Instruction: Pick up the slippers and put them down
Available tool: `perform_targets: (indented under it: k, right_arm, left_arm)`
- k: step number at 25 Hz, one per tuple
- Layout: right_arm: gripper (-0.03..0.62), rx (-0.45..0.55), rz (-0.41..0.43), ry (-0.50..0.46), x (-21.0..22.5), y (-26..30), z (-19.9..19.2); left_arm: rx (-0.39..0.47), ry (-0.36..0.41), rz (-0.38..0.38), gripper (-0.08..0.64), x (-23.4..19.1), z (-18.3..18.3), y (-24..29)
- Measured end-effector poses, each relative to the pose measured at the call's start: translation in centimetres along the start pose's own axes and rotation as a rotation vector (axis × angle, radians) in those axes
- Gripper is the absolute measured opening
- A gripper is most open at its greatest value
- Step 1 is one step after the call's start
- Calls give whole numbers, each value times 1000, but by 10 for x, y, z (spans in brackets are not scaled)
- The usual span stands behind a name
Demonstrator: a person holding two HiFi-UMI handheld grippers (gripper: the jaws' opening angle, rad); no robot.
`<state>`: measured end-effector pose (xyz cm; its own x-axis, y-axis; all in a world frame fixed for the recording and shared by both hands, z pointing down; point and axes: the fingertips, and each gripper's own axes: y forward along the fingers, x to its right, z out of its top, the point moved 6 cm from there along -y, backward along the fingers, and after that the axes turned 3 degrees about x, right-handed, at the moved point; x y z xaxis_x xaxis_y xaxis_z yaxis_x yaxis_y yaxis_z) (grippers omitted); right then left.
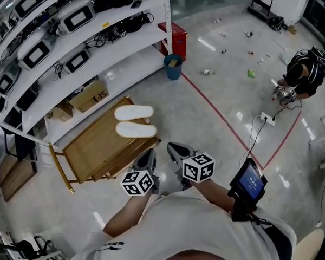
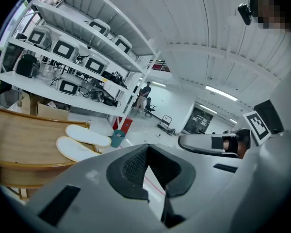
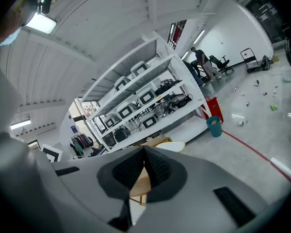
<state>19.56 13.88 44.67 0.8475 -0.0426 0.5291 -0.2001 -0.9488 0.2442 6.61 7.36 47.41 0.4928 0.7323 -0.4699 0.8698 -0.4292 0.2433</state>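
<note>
Currently both grippers are low in the head view, side by side just in front of the person's chest, each with its marker cube facing up. The left gripper (image 1: pixel 147 158) has its jaws pressed together with nothing between them; its own view shows the dark pads (image 2: pixel 136 165) meeting at a point, with only floor in the gap below. The right gripper (image 1: pixel 177 150) is the same: jaws together, empty, pads (image 3: pixel 157 168) closed to a narrow wedge.

The slippers (image 1: pixel 134 121) are a white pair, lying flat and parallel, just beside each other on the low wooden table (image 1: pixel 92 148). They sit at the table's far right corner, long axes running left to right. Both grippers are on the near side of them, apart from them, with no contact. In the left gripper view the slippers (image 2: pixel 80 142) lie to the left of the jaws.

White shelving (image 1: pixel 70 47) loaded with devices and cables stands far left, behind the table. A teal bin (image 1: pixel 173 67) is on the floor past the slippers. A red line (image 1: pixel 222 117) crosses the floor to the right. A person (image 1: pixel 303 75) crouches far right.
</note>
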Motion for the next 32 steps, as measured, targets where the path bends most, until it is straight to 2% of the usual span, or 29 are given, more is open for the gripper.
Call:
perform_targets:
  k: [9,17,23,32]
  right_arm:
    - [5,-86,91,17,69,21,38]
    - [5,-138,138,14,107,38,52]
    - [5,-158,137,7,117,67,59]
    - [5,-211,118,-74,130,132,74]
  left_arm:
    - [17,-41,161,3,9,5,62]
    - [25,-95,271,4,10,-2,84]
    - [50,-135,274,3,-11,7,96]
    - [79,-193,290,3,-61,24,123]
